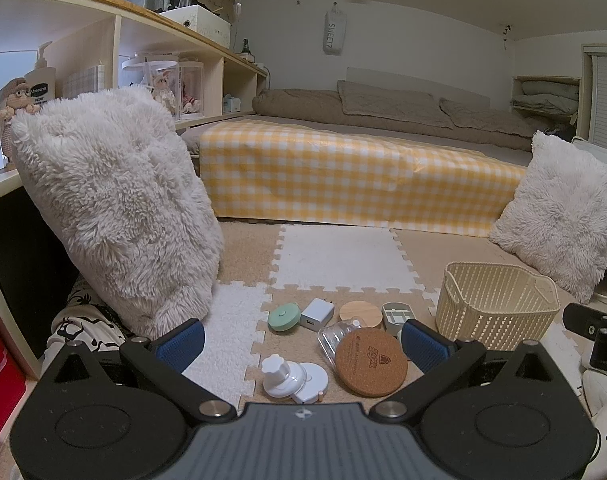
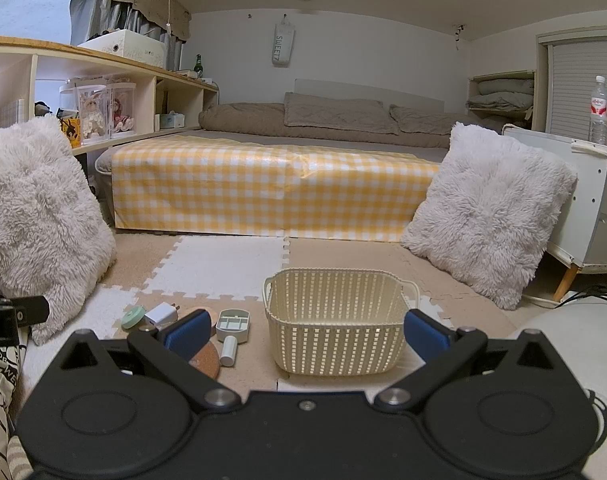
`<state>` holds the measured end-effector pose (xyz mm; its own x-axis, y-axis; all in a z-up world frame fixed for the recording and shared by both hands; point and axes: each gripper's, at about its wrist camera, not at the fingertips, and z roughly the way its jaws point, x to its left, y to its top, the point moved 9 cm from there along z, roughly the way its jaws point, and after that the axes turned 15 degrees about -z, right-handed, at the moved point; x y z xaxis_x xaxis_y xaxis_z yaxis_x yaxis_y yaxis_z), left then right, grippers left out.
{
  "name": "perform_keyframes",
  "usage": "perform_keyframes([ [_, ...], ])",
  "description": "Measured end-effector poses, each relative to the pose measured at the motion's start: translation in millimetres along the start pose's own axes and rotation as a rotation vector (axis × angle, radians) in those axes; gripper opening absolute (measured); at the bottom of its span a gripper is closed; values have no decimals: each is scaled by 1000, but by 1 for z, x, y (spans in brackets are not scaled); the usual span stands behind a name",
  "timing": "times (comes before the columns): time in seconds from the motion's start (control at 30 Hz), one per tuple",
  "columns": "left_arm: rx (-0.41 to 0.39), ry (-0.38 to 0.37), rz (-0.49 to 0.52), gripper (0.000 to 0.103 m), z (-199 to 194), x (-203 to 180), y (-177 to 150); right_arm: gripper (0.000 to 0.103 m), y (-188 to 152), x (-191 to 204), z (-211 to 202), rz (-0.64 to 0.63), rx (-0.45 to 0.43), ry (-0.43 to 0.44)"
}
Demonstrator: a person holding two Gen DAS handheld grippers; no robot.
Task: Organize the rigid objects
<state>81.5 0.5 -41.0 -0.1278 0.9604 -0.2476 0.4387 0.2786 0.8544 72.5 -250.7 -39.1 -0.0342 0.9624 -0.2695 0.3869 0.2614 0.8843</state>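
Observation:
Small rigid objects lie on the foam floor mat in the left wrist view: a round cork coaster (image 1: 370,368), a white knobbed gadget (image 1: 293,378), a clear plastic box (image 1: 337,336), a green round case (image 1: 283,318), a white charger (image 1: 317,312), a wooden lid (image 1: 360,313) and a grey tray (image 1: 399,316). My left gripper (image 1: 303,346) is open just above them, empty. A cream woven basket (image 2: 335,320) stands to their right. My right gripper (image 2: 305,336) is open in front of the basket, empty. The charger (image 2: 161,314) and tray (image 2: 233,324) also show there.
Two fluffy white cushions stand on the floor, one at the left (image 1: 115,212) and one at the right (image 2: 487,208). A bed with a yellow checked cover (image 2: 275,196) is behind. Shelving (image 1: 103,80) runs along the left wall. A white cabinet (image 2: 595,208) stands at the right.

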Motion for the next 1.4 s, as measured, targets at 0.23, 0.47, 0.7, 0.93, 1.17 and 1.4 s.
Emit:
perform_keyframes([
  [0.23, 1, 1, 0, 103, 0, 0, 0, 103, 0, 0, 0, -1, 1, 0],
  [0.47, 1, 0, 0, 103, 0, 0, 0, 103, 0, 0, 0, -1, 2, 0],
  [0.7, -4, 0, 0, 103, 0, -3, -6, 103, 0, 2, 0, -7, 0, 6],
  [0.93, -25, -11, 4, 103, -4, -11, -4, 103, 3, -4, 6, 36, 21, 3],
  [1.17, -4, -20, 18, 103, 8, -15, -6, 103, 10, -26, 33, 121, 71, -2],
  [1.4, 38, -23, 32, 103, 23, -20, -16, 103, 32, -59, 70, 100, 33, -29],
])
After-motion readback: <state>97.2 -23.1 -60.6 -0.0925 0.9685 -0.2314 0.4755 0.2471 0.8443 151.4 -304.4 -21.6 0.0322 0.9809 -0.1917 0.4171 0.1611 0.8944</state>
